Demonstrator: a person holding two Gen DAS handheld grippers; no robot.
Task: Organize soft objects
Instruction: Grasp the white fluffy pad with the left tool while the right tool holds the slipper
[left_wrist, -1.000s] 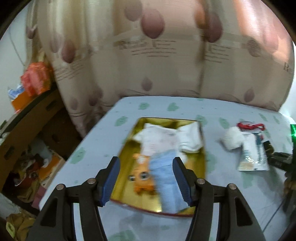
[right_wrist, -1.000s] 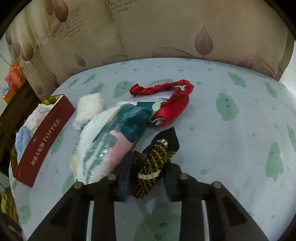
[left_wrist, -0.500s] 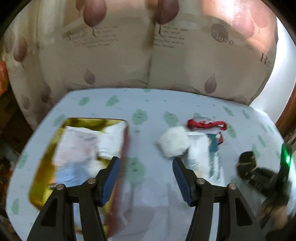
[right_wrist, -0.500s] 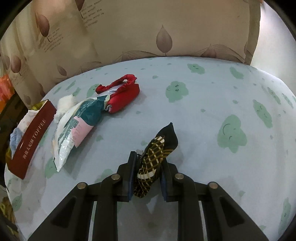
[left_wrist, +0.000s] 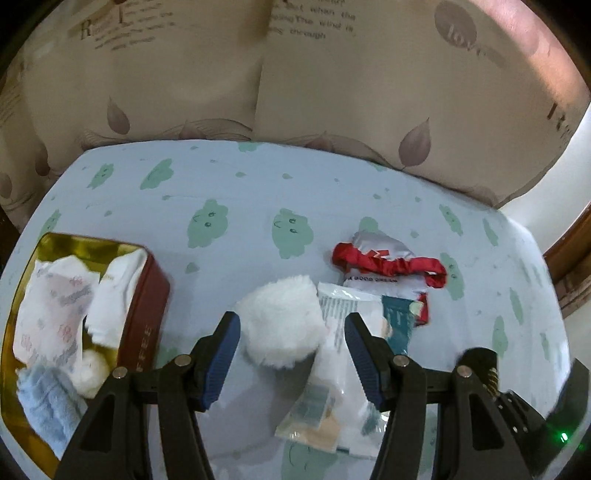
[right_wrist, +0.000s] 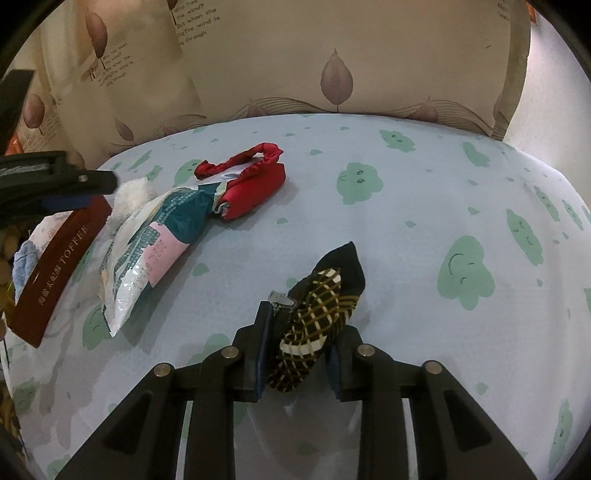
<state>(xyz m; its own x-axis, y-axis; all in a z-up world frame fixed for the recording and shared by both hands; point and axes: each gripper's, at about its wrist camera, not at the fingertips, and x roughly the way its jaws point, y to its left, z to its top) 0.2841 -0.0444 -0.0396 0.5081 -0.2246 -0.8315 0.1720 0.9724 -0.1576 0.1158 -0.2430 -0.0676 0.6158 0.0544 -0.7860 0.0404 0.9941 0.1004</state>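
Left claw (left_wrist: 291, 354) stands wide, nothing gripped, hanging just over a white fluffy puff (left_wrist: 281, 325) that sits between its blue pads. The puff lies on the cloud-print surface (left_wrist: 229, 192), touching a plastic packet (left_wrist: 332, 376); a red scrunchie (left_wrist: 388, 264) rests beyond it on a silver pouch. The toffee tin (left_wrist: 144, 325) sits just left, already holding a white sock, a printed cloth and a blue towel.

Right claw (right_wrist: 295, 354) has a black checked sock (right_wrist: 317, 325) between its pads, jaws easing apart; whether the pads press on it cannot be told.

Step in hand, likely: collecting the puff. Next move calls for lowering, closing gently on the puff alone, clear of the packet, then carrying it to the tin.
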